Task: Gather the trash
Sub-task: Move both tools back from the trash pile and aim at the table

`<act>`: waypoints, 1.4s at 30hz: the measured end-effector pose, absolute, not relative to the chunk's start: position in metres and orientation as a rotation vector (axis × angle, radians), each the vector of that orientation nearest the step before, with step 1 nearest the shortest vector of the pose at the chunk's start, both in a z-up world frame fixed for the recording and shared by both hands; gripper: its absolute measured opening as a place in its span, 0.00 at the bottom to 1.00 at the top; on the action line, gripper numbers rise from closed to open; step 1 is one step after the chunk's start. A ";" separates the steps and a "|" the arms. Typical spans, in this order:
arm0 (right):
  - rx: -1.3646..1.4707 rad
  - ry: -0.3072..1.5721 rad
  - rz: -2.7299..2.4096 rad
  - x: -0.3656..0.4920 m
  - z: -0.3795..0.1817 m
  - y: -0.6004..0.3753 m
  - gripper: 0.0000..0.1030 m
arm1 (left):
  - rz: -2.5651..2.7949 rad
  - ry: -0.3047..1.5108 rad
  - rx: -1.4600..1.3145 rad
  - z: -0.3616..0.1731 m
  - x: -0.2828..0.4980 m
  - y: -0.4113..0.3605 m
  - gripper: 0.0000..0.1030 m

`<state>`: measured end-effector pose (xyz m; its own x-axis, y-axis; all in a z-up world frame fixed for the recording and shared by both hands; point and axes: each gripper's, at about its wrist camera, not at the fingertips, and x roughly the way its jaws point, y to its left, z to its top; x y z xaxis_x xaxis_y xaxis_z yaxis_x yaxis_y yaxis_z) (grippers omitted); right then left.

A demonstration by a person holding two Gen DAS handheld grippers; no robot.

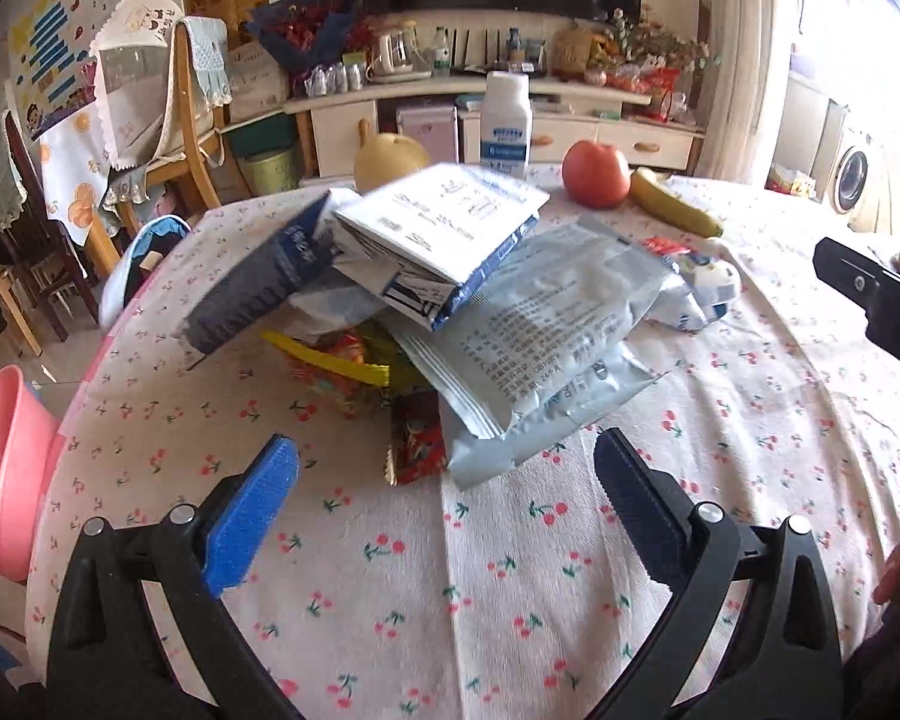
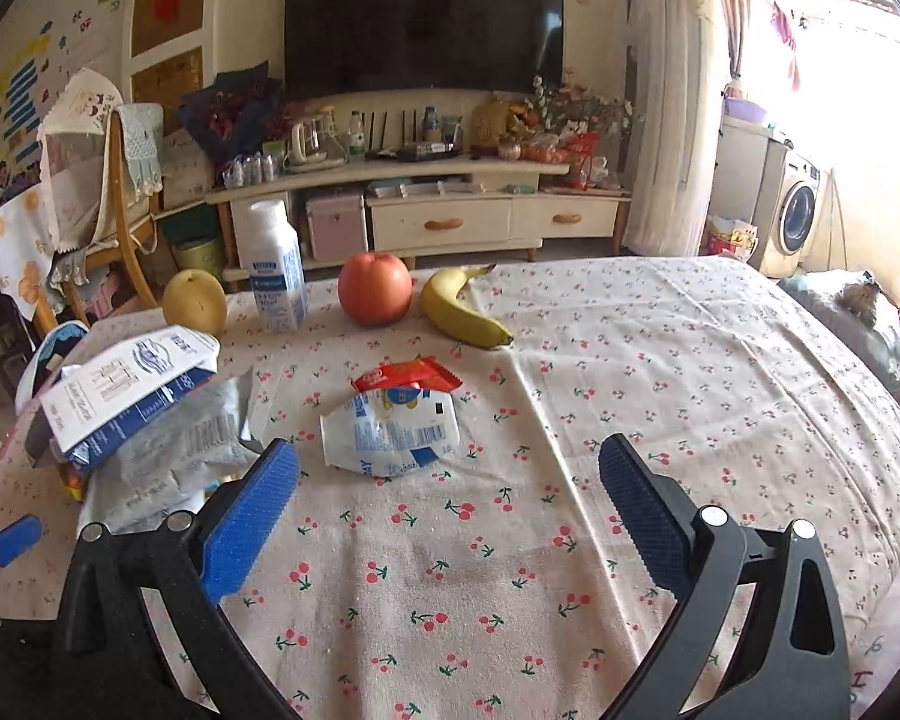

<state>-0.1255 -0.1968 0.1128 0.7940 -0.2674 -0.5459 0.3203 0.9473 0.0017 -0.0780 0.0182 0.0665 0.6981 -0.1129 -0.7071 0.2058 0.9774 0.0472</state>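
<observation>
A heap of empty wrappers lies on the cherry-print tablecloth (image 1: 450,570): a white and blue packet (image 1: 438,228) on top, a large silver bag (image 1: 546,348), a dark blue packet (image 1: 258,288), a yellow-orange wrapper (image 1: 336,366) and a red wrapper (image 1: 417,444). My left gripper (image 1: 447,474) is open and empty just short of the heap. In the right wrist view a crumpled white and blue bag (image 2: 390,432) and a red wrapper (image 2: 408,375) lie apart from the heap (image 2: 150,420). My right gripper (image 2: 450,474) is open and empty in front of them.
A pear (image 2: 195,300), a white bottle (image 2: 273,270), an apple (image 2: 375,288) and a banana (image 2: 462,312) stand along the table's far edge. A pink basin (image 1: 6,468) sits left of the table. Chairs stand at the far left.
</observation>
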 end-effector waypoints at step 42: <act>-0.013 0.361 -0.358 -0.222 0.194 -0.096 0.96 | 0.002 0.393 -0.032 0.188 -0.199 0.123 0.97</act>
